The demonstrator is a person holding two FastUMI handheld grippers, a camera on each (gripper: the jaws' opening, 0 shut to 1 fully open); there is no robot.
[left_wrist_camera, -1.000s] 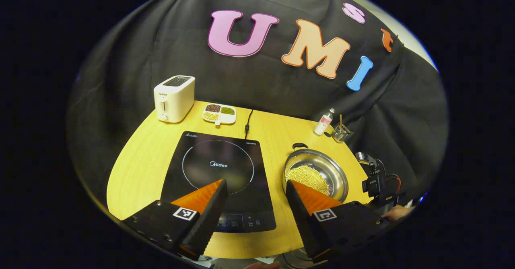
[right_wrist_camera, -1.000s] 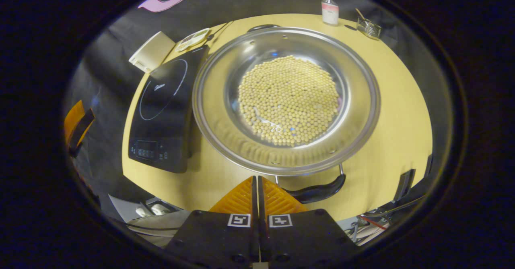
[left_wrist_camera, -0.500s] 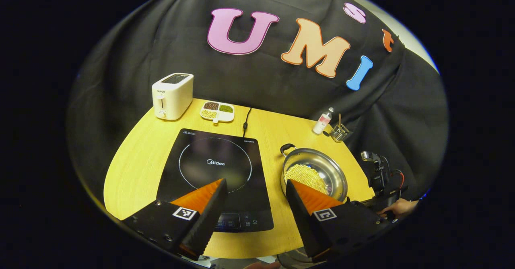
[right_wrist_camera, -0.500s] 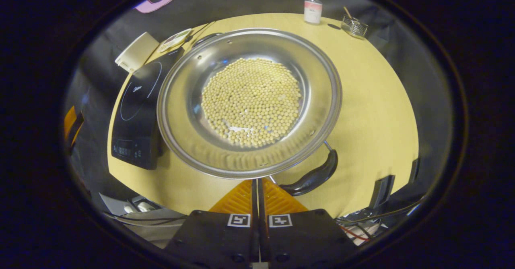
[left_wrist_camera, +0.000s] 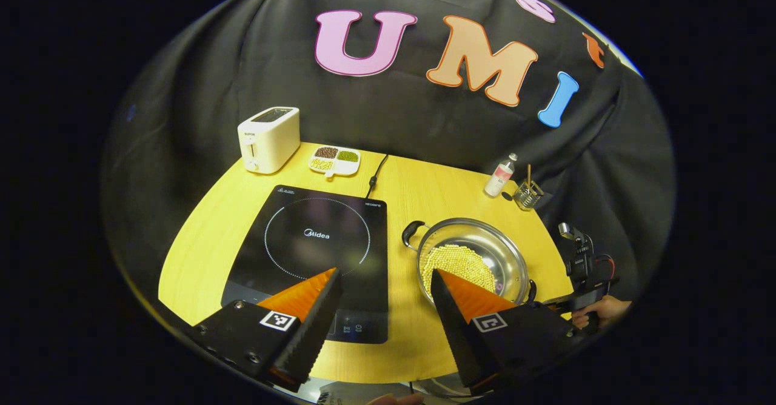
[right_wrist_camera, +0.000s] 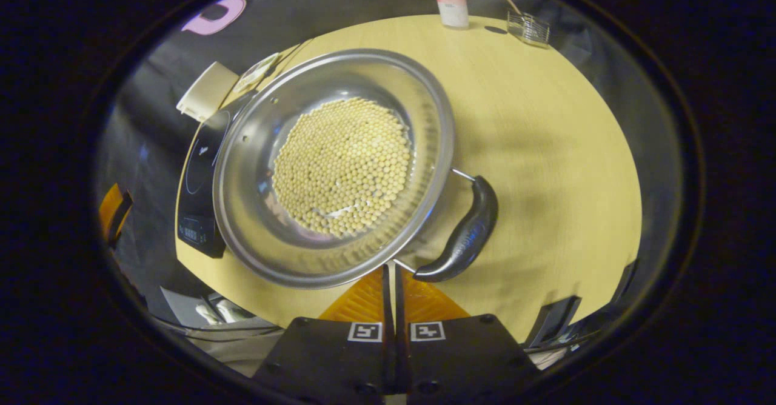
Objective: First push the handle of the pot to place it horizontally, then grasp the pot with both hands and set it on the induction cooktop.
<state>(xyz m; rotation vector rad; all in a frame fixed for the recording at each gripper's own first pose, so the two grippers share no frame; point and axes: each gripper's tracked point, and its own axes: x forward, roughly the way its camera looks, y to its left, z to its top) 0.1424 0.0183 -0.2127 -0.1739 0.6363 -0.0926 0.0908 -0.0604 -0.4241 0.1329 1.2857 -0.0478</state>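
2 jobs split: right gripper [right_wrist_camera: 388, 271], jaws pressed together, nudges the pot [right_wrist_camera: 333, 168] handle [right_wrist_camera: 464, 232]; left gripper [left_wrist_camera: 382, 296] waits spread

Both views downward, sharing pot [left_wrist_camera: 473, 259]

A shiny steel pot [right_wrist_camera: 254, 150] holding yellow beans [right_wrist_camera: 341, 165] sits on the wooden worktop [right_wrist_camera: 545, 126]. Its black side handles [right_wrist_camera: 464, 235] stick out. A black induction cooktop [left_wrist_camera: 315, 253] lies flat beside it.
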